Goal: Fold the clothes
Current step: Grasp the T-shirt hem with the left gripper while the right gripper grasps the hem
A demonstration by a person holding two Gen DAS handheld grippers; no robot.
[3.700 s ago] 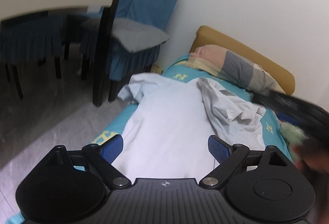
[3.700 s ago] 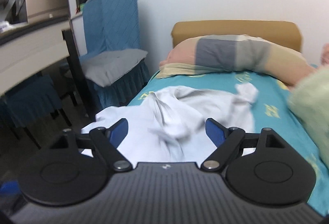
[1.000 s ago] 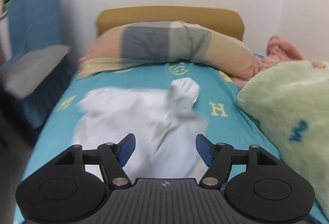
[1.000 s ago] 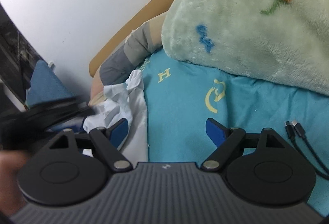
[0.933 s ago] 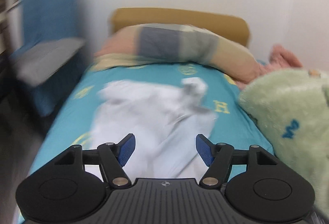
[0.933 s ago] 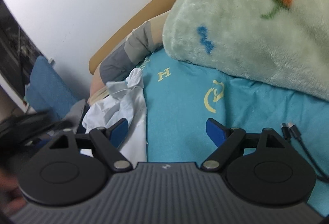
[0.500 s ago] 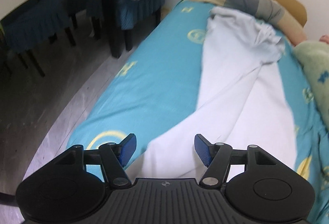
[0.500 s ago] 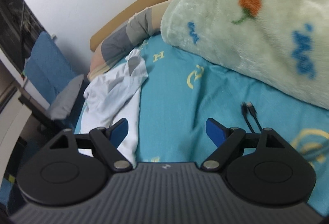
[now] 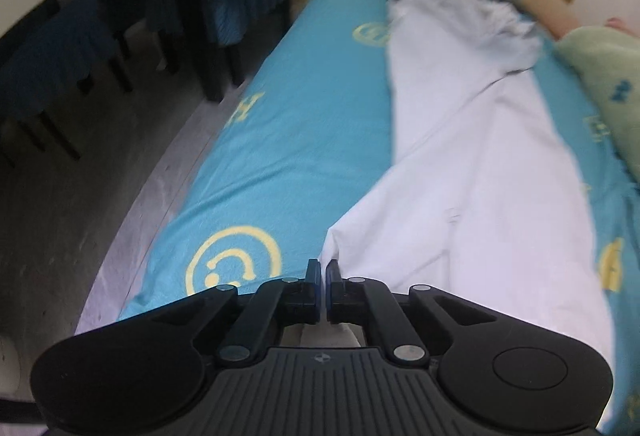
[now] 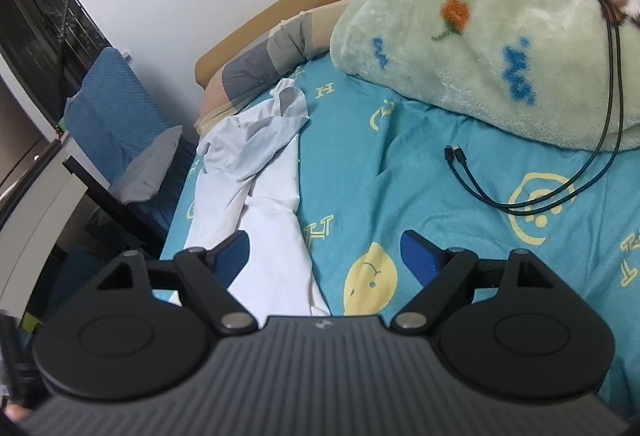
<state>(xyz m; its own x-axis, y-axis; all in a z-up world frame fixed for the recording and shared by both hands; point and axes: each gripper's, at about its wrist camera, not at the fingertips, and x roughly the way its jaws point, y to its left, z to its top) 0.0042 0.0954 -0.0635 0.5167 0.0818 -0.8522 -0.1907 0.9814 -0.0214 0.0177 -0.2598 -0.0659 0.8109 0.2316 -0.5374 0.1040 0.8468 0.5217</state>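
blue pads of the left gripper [image 9: 323,272] are pinched together on the near corner of the white garment [image 9: 472,172], which lies lengthwise along the turquoise bedsheet [image 9: 280,140]. the right gripper [image 10: 325,250] hangs spread wide over the garment's edge, gripping nothing, near a black cable [image 10: 476,188].

Bed [image 10: 400,172] (garment [image 10: 272,204], blanket [image 10: 500,36], cable [image 10: 520,196])
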